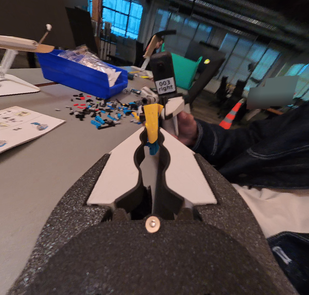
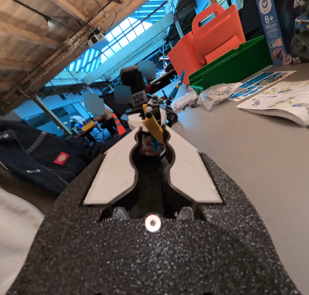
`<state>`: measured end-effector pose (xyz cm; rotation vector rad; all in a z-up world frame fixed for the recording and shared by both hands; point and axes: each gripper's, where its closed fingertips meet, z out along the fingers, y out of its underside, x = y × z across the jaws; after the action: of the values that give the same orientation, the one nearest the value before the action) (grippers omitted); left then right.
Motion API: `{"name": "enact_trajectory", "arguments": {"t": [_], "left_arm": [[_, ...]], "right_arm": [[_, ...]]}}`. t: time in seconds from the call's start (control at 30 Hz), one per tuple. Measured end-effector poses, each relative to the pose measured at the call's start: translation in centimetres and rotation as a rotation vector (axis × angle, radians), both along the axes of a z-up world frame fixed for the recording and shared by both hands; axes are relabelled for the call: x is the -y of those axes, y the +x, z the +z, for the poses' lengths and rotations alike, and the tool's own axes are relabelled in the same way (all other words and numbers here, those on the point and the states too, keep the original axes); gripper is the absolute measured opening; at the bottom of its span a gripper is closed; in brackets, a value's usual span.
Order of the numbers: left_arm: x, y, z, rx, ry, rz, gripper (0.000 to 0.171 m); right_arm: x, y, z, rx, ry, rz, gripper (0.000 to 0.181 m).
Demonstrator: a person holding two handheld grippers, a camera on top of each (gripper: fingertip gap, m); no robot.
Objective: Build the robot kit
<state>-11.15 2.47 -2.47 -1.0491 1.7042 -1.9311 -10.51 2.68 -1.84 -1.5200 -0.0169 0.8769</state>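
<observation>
Yellow and blue plastic makes up the small toy-brick assembly (image 1: pixel 151 133), which hangs above the near edge of the grey table (image 1: pixel 50 161) with both tools on it at once. The left gripper (image 1: pixel 151 137), white-fingered with black wavy pads, has its tongs drawn narrow around the blue lower end of the assembly. The right gripper (image 2: pixel 153 136), built the same way, pinches the yellow tapered panel from the opposite side, its tongs also narrow; a bare hand (image 1: pixel 186 128) in a dark denim sleeve (image 1: pixel 242 146) grips its handle. Each tool carries a black camera block with a white label, seen from the other's view.

Farther back toward the middle of the table lies a scatter of small black, blue, red and grey brick parts (image 1: pixel 102 109). Behind them a blue plastic bin (image 1: pixel 80 76) holds clear crinkled bags. A printed instruction booklet (image 1: pixel 21 124) lies open at the table's left edge.

From the right wrist view, a second open booklet (image 2: pixel 275 101) lies toward the far right edge, with clear parts bags (image 2: pixel 215 92) beside it, a green plastic bin (image 2: pixel 234 69), an orange handled carrier (image 2: pixel 209 40) and a blue printed toy box (image 2: pixel 284 24) at the back.
</observation>
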Motion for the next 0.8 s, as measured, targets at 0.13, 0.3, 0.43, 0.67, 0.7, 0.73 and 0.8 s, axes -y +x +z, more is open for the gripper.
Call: {"name": "enact_trajectory", "arguments": {"t": [0.13, 0.3, 0.43, 0.67, 0.7, 0.73, 0.8], "left_arm": [[0.9, -0.3, 0.0, 0.016, 0.013, -0.027, 0.011], [2.1, -0.7, -0.7, -0.038, -0.025, -0.117, 0.016], [2.3, -1.1, -0.1, -0.043, -0.074, -0.161, 0.015], [2.8, -1.2, -0.6, 0.055, 0.088, -0.099, 0.012], [2.8, -1.0, -0.9, 0.061, 0.128, -0.077, 0.012], [2.8, -0.9, -1.0, 0.071, 0.153, -0.066, 0.012], [2.7, -0.6, -1.5, 0.097, 0.232, -0.027, 0.014]], "right_arm": [[0.0, -1.0, 0.1, 0.042, 0.009, 0.019, 0.02], [0.4, -0.8, 0.2, 0.004, 0.002, 0.053, 0.016], [0.7, -1.1, 0.6, -0.028, 0.016, 0.088, 0.016], [1.1, -1.4, 0.5, -0.371, -0.071, 0.288, 0.02], [1.0, -1.2, 0.3, -0.386, -0.087, 0.29, 0.02], [1.1, -1.2, 0.1, -0.408, -0.1, 0.305, 0.02], [1.1, -1.0, -0.1, -0.473, -0.131, 0.332, 0.02]]}}
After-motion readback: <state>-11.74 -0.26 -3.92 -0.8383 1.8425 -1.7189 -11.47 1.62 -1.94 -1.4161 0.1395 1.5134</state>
